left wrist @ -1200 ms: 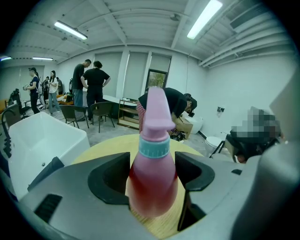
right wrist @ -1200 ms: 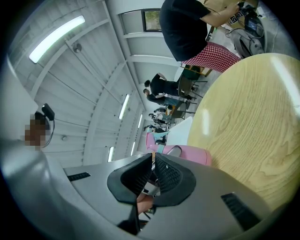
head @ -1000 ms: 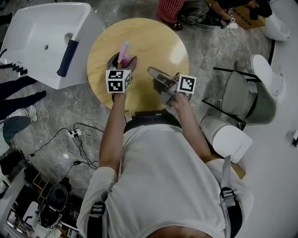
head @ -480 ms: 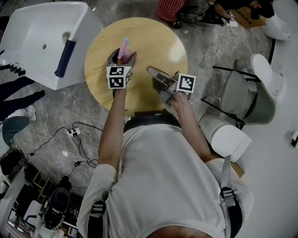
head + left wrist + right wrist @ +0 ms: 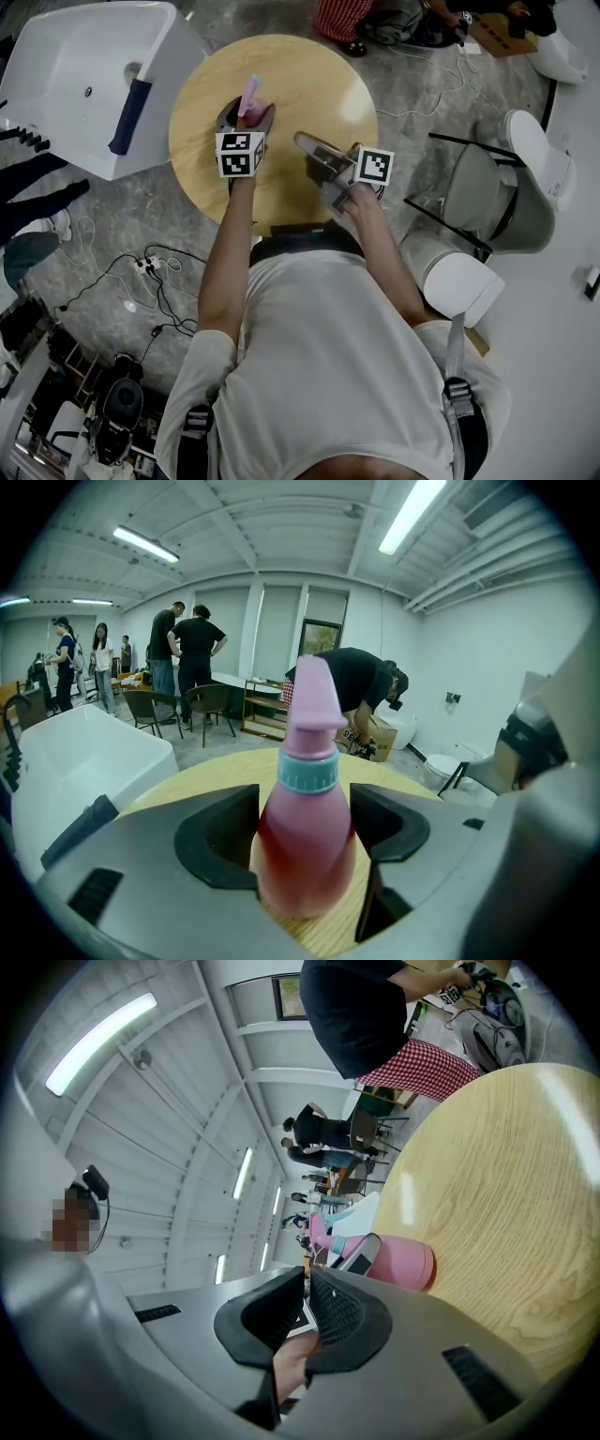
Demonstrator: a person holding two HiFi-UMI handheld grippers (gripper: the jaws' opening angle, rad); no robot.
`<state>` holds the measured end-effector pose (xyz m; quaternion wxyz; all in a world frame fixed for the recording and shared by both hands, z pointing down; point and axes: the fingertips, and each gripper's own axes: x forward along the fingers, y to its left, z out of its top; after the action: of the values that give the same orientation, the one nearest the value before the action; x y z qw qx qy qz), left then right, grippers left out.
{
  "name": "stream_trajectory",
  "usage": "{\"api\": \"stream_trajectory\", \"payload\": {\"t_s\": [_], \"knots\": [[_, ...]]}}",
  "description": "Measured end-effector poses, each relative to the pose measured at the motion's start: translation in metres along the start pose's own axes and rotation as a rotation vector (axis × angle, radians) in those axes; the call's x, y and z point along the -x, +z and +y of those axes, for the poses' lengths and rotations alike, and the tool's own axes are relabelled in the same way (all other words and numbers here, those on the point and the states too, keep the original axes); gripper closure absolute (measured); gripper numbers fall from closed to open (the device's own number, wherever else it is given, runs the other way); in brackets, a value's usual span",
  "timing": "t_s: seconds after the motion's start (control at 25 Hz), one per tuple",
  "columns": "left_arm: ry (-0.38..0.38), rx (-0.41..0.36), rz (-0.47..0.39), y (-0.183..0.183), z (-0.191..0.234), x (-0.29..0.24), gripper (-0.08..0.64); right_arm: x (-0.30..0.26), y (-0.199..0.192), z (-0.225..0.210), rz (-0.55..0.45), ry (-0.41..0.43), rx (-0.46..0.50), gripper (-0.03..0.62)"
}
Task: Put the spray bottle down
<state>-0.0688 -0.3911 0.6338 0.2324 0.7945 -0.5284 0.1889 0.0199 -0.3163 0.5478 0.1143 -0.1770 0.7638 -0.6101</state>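
A pink spray bottle (image 5: 249,97) with a teal collar stands upright on the round wooden table (image 5: 309,84). My left gripper (image 5: 246,114) is shut on the bottle's body. In the left gripper view the spray bottle (image 5: 307,836) fills the gap between the two black pads, and its base looks to be at the table (image 5: 206,771) surface. My right gripper (image 5: 305,141) hovers over the table to the right of the bottle, shut and holding nothing. The right gripper view looks sideways past the right gripper (image 5: 307,1288) to the bottle (image 5: 394,1262) on the table (image 5: 506,1166).
A white basin (image 5: 84,75) stands close to the table's left side. A grey chair (image 5: 487,197) and white fixtures (image 5: 459,277) are at the right. Cables (image 5: 150,272) lie on the floor at the left. People (image 5: 187,658) stand in the room beyond.
Both grippers stay almost where they were. The left gripper keeps its hold on the bottle, and only the view shifts slightly.
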Motion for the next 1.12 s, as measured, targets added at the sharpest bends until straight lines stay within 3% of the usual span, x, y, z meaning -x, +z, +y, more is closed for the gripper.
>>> {"api": "stream_trajectory", "payload": {"t_s": [0.52, 1.12], "knots": [[-0.009, 0.005, 0.029, -0.01, -0.007, 0.006, 0.258, -0.001, -0.002, 0.001, 0.007, 0.003, 0.003, 0.566], [-0.069, 0.061, 0.075, -0.022, -0.02, 0.016, 0.258, -0.002, -0.006, 0.009, 0.004, 0.013, 0.021, 0.566]]}}
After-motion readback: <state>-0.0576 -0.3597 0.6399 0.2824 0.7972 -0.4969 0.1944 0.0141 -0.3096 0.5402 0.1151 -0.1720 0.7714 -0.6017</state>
